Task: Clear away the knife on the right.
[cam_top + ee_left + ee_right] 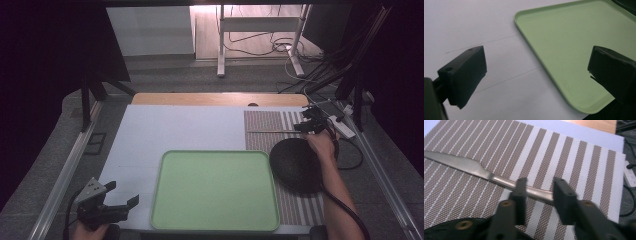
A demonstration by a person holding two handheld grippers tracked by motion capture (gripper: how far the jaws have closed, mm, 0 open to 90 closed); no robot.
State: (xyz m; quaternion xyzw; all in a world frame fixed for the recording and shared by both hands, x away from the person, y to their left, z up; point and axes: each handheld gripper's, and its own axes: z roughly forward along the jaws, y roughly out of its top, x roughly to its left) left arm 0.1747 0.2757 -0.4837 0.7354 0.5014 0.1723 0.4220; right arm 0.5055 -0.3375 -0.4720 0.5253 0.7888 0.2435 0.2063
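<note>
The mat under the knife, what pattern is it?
Brown mat with white stripes, clearest in the right gripper view.

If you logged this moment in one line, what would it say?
right gripper: jaws astride knife handle, grip unclear | left gripper: open, idle beside tray | knife: flat on striped mat | plate: on mat

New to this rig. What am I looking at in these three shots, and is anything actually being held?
There is no robot here: a person holds a two-jaw gripper in each hand. The high view looks down on the table from above; the other two pictures come from cameras riding on each gripper.

On the table lie a green tray, a striped placemat, a black plate and a knife.

The left gripper hangs open beside the tray, with nothing between its jaws. The right gripper reaches across the knife's handle; its jaws straddle the handle, but a gap shows between them, so I cannot tell whether they grip it yet.
</note>
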